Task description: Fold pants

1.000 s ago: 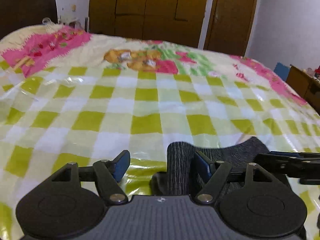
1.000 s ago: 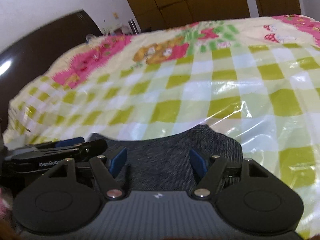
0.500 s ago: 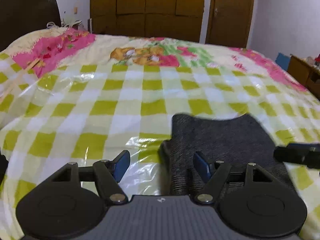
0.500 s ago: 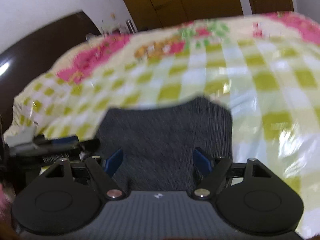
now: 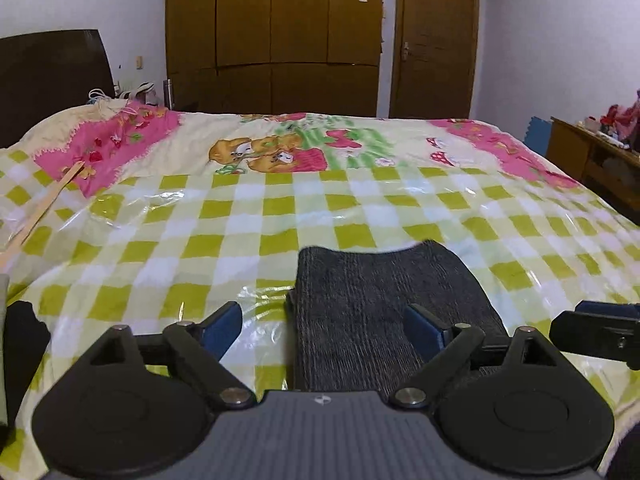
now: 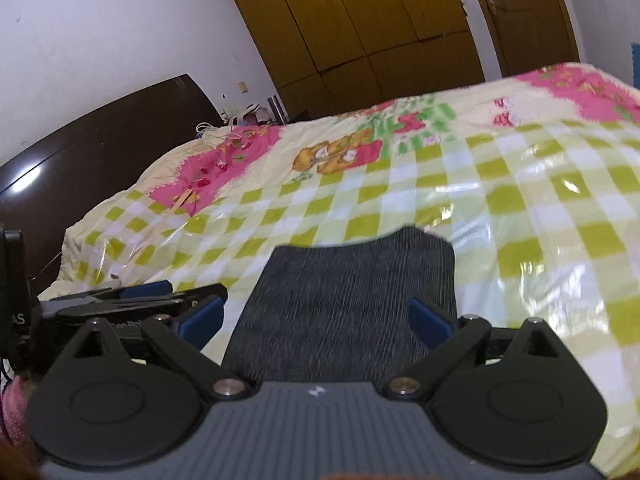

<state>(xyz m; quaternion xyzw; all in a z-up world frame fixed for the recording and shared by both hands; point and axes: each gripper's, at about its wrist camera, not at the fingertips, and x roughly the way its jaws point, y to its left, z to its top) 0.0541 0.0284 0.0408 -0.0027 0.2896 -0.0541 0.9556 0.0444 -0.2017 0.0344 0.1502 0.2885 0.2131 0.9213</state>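
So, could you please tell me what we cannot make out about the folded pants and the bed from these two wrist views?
- Pants, left wrist view: near end hidden behind the left gripper, whose jaws are opening clear of the cloth.
- Pants, right wrist view: near edge hidden behind the right gripper, jaws also opening; weave blurred.
- Number of folded layers: not shown in either view.
- Clutter by the headboard: too small to identify.

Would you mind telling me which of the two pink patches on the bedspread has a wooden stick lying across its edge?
The pink patch on the headboard side, at the left wrist view's left: a pale wooden stick runs off its lower corner. The other pink patch, near the wooden cabinet, has none.
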